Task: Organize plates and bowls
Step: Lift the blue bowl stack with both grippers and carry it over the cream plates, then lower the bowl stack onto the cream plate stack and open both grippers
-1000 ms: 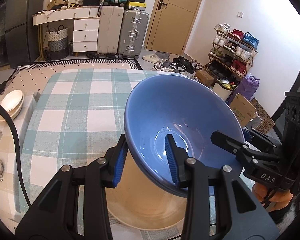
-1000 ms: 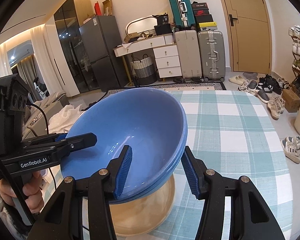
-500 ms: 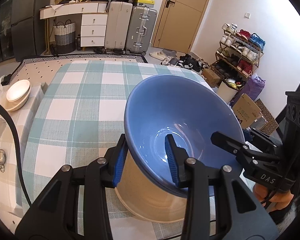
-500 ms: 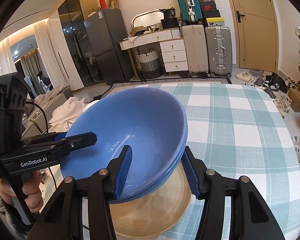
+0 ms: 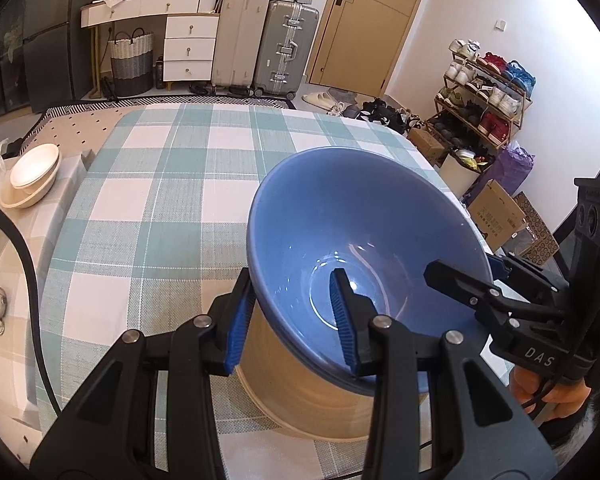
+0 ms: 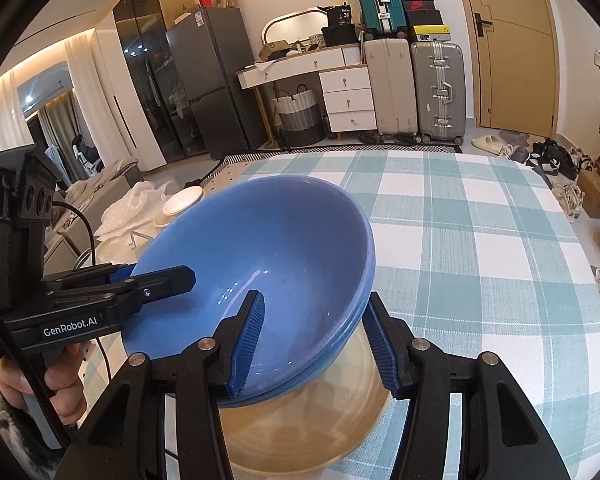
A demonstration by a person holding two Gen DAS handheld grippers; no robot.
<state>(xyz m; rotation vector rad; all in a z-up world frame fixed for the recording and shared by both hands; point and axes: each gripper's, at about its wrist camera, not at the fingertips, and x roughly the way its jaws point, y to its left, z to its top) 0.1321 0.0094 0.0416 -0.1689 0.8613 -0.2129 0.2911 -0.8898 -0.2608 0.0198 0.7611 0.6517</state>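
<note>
both grippers clamp opposite rims of the blue bowl (image 5: 364, 248), left gripper (image 5: 292, 316) and right gripper (image 6: 312, 340), holding it level just above, perhaps touching, the beige bowl (image 6: 300, 428) on the tabletop (image 5: 172, 184) for nesting.

hidden: beige bowl (image 5: 300, 392) base | cut off: beige bowl near rim

The left gripper (image 5: 292, 316), of black plastic, has two angular fingers with round silver screws and ribbed blue rubber pads (image 5: 342, 320); a black cable (image 5: 20, 264) curves beside it. The right gripper (image 6: 314, 344) matches it. White lettering reads "GenRobot.AI" on one side and "DAS" on the other. Each hand (image 6: 64, 380) wraps a black handle, with a fuzzy dark sleeve cuff (image 5: 584, 420) behind it.
</note>
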